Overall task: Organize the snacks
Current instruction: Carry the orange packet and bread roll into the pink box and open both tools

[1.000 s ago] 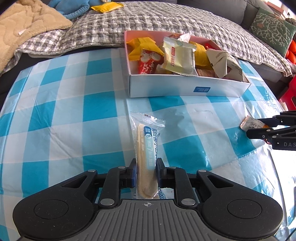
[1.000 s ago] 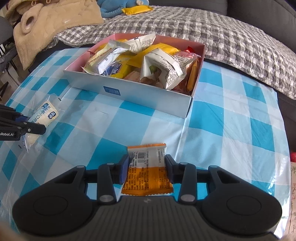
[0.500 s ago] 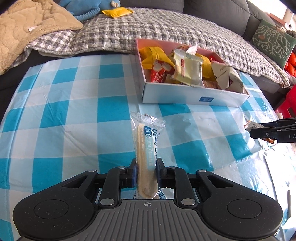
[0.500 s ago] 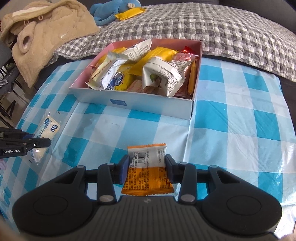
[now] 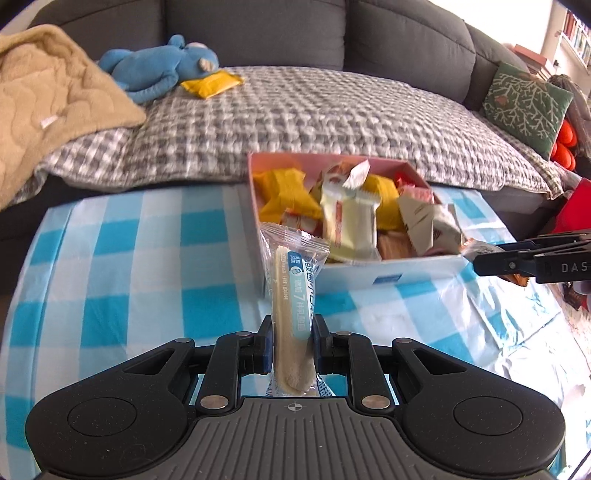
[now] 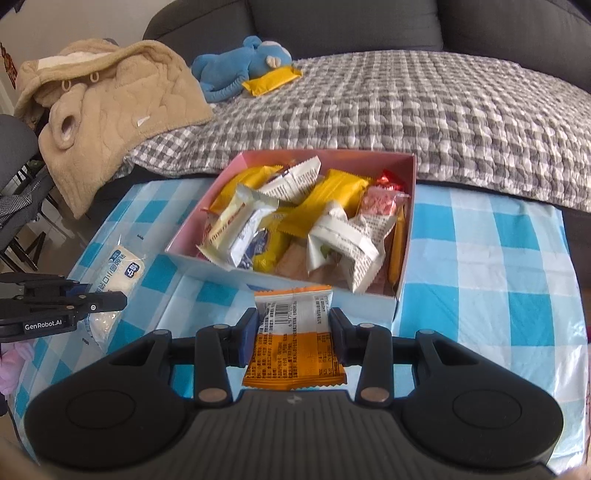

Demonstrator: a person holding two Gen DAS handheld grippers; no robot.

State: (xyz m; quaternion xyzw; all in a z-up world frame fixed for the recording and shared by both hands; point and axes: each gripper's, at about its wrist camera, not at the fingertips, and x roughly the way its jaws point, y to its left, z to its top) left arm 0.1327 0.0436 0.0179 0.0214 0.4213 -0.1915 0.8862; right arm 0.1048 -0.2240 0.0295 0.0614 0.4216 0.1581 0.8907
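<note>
Snacks in crinkled yellow, white and red wrappers (image 6: 295, 221), heaped in shallow pink-lined white cardboard box (image 6: 406, 206) at far edge of blue-and-white checked plastic tablecloth (image 6: 480, 258), box just before grey gingham quilt (image 6: 406, 103) on dark grey sofa (image 5: 258, 33).

Left gripper (image 5: 293, 347): jaws clamped on long clear-wrapped cream-coloured snack bar with blue label (image 5: 295, 295), held upright on edge, top of wrapper overlapping near-left corner of box in left wrist view. Same bar seen side-on from right wrist view, near box's left wall, apart from it.

Right gripper (image 6: 293, 336): jaws clamped on flat orange-and-white foil packet with barcode (image 6: 295, 339), barcode end forward, just short of box's near wall. Whether above table or touching: cannot tell.

Both grippers near box, one at each near corner, well apart from each other.

On quilt behind: blue plush toy (image 5: 159, 66) lying beside small yellow packet (image 5: 212, 83), touching or nearly so. Tan fleece garment (image 6: 110, 99) draped at left end. Green cushion with white branch pattern (image 5: 528, 99) at right end of sofa, orange object beside it, too small to identify.
</note>
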